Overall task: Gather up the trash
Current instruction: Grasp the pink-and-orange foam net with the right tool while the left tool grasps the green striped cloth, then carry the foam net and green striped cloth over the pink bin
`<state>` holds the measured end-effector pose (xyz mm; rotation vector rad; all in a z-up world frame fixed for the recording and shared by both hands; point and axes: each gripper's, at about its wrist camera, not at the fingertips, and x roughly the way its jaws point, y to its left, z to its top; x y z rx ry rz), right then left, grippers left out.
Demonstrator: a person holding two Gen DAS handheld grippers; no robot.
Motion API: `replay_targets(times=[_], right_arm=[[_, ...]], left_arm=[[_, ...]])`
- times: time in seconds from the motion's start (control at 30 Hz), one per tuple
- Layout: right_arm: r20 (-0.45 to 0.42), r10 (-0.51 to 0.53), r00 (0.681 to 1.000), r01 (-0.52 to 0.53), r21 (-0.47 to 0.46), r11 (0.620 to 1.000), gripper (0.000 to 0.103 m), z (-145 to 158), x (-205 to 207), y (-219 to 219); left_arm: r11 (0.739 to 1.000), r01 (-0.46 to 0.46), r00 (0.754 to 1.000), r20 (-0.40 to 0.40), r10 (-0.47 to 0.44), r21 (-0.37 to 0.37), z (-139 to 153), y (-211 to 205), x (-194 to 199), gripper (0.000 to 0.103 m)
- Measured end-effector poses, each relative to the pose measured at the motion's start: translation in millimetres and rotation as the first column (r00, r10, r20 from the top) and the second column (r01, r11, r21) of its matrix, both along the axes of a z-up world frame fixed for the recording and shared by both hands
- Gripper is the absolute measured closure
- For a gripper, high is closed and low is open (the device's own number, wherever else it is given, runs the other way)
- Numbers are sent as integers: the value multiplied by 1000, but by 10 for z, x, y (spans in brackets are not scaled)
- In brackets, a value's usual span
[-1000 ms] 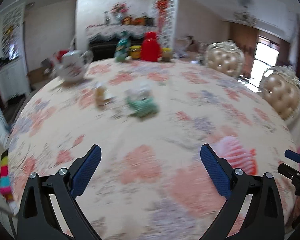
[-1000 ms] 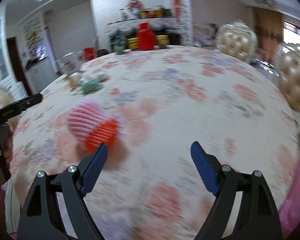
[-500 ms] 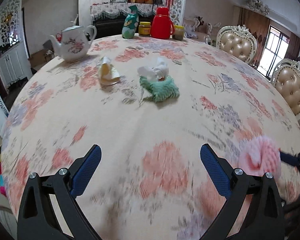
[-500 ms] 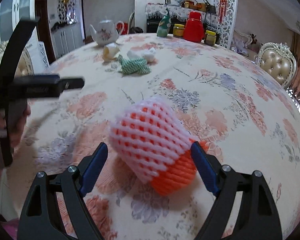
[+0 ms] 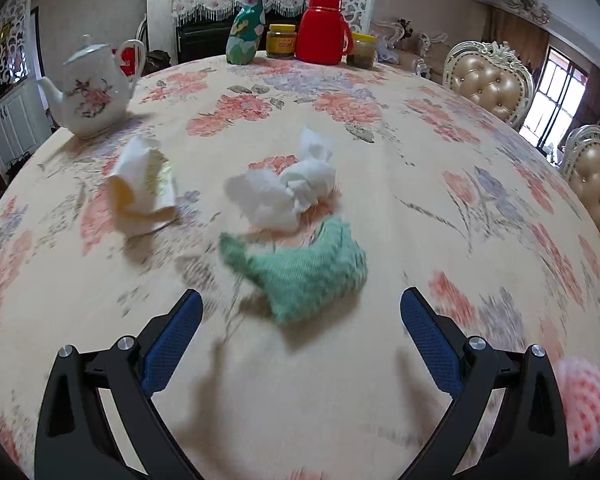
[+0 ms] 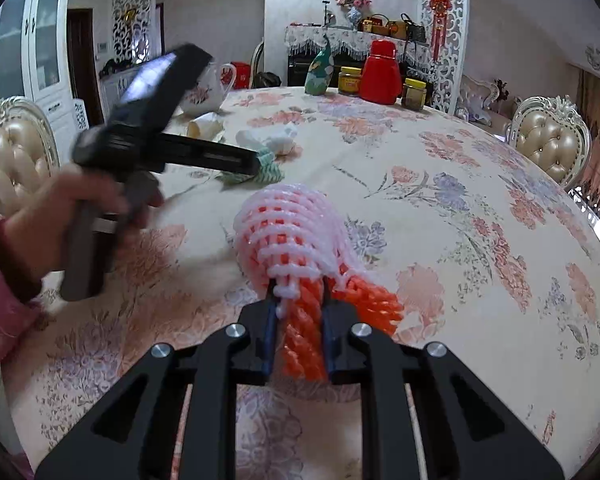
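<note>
Since half a second ago the right hand-held gripper (image 6: 297, 326) has clamped shut on the pink-and-orange foam net (image 6: 291, 236). Wide open, the left hand-held gripper (image 5: 300, 320) now hovers with the green foam net (image 5: 304, 268) just ahead between its fingers, long axis crosswise; crumpled white tissue (image 5: 283, 192) lies beyond, toward the counter's (image 5: 440, 168) far edge.

The left hand-held gripper (image 5: 300, 320) hovers with jaws wide apart above the bench (image 5: 440, 152). A green foam net (image 5: 304, 272) lies just ahead, between the fingers. A crumpled white tissue (image 5: 287, 192) lies just beyond it, with a yellowish wrapper (image 5: 143, 188) to its left.
</note>
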<state>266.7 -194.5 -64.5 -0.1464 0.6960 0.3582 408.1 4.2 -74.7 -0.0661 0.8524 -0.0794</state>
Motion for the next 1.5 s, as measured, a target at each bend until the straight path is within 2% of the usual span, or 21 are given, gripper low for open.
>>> replay_targets(times=[0.07, 0.1, 0.13, 0.2, 0.3, 0.5, 0.8, 1.0, 1.23, 1.5], right_arm=[[-4, -12, 1000, 12, 13, 1000, 85, -1, 15, -47], [-6, -16, 1000, 16, 20, 1000, 85, 0, 18, -69], [-8, -21, 1000, 21, 26, 999, 85, 1, 25, -92], [-7, -32, 999, 33, 38, 999, 85, 14, 26, -140], [-7, -41, 999, 42, 58, 997, 85, 31, 1, -199], [-15, -44, 999, 45, 84, 995, 85, 22, -101, -226], [-12, -61, 998, 62, 111, 992, 85, 53, -364, -277], [-5, -65, 998, 65, 117, 991, 85, 52, -565, -288], [-1, -83, 997, 83, 121, 989, 85, 32, -842, -359], [1, -127, 992, 126, 120, 985, 85, 22, -1109, -588]], left_arm=[[1000, -1, 1000, -7, 1, 9, -43, -57, 137, 17], [1000, 5, 1000, -14, -5, 11, -67, -88, 182, 24], [1000, 14, 999, -37, -14, 18, -114, -132, 244, 37], [1000, 9, 999, -52, -9, 14, -135, -152, 259, 51], [1000, 9, 1000, -3, -9, -29, -67, -133, 110, 57], [1000, 13, 998, 58, -12, -6, 42, -164, -394, 58], [997, 13, 993, 116, -4, -77, 212, -73, -1405, 58], [995, 56, 986, 160, -42, -86, 234, -143, -1996, 58], [989, 105, 978, 193, -83, -107, 250, -287, -2389, 58], [977, 187, 965, 207, -163, -105, 225, -619, -2616, 58]])
